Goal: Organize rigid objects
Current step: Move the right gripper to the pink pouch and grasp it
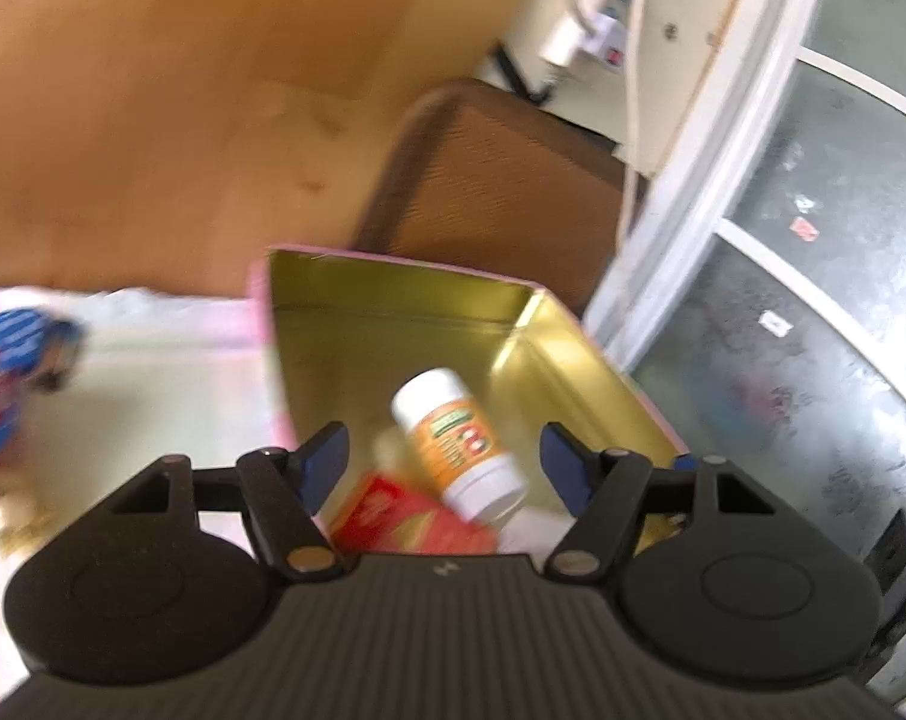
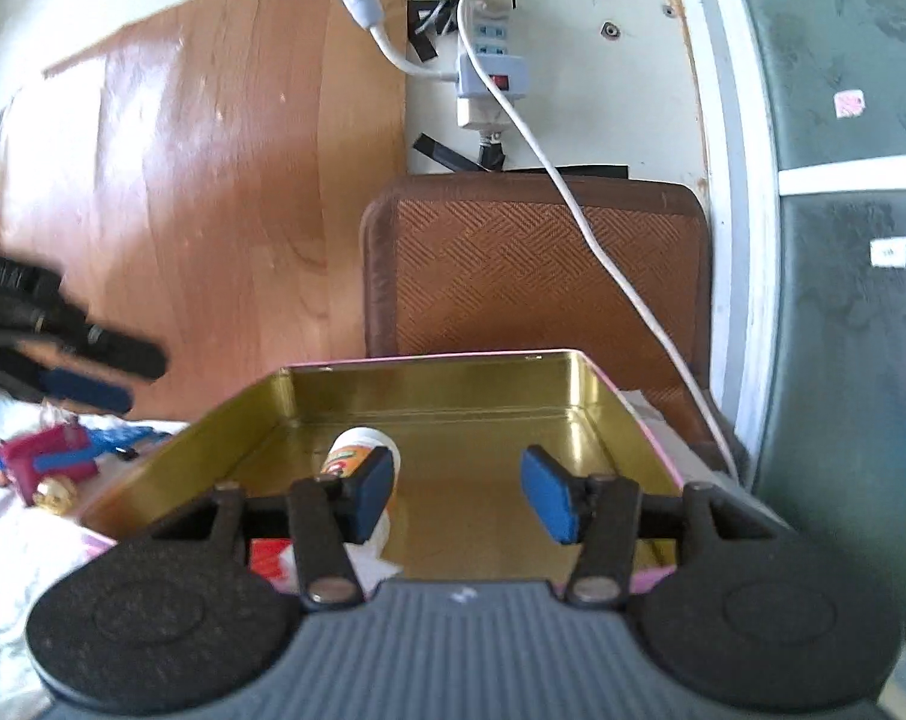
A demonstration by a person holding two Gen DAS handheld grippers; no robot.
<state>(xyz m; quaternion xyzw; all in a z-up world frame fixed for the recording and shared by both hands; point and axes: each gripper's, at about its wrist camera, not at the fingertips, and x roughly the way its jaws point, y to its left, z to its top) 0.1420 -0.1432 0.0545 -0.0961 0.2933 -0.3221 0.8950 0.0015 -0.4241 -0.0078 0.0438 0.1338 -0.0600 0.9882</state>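
Low in the frame, the left gripper [image 1: 444, 456] and right gripper [image 2: 456, 489] both hang spread and empty over the gold tin [image 1: 393, 312], which already holds a white bottle [image 1: 453, 438] and red box [image 1: 405, 519], while toys [image 2: 51, 462] at left await.

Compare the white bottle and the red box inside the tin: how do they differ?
The white bottle is round, with an orange label; the red box is flat and angular. The bottle lies farther into the tin; the box sits at the near end. Both lie on the tin's gold floor, and neither is held.
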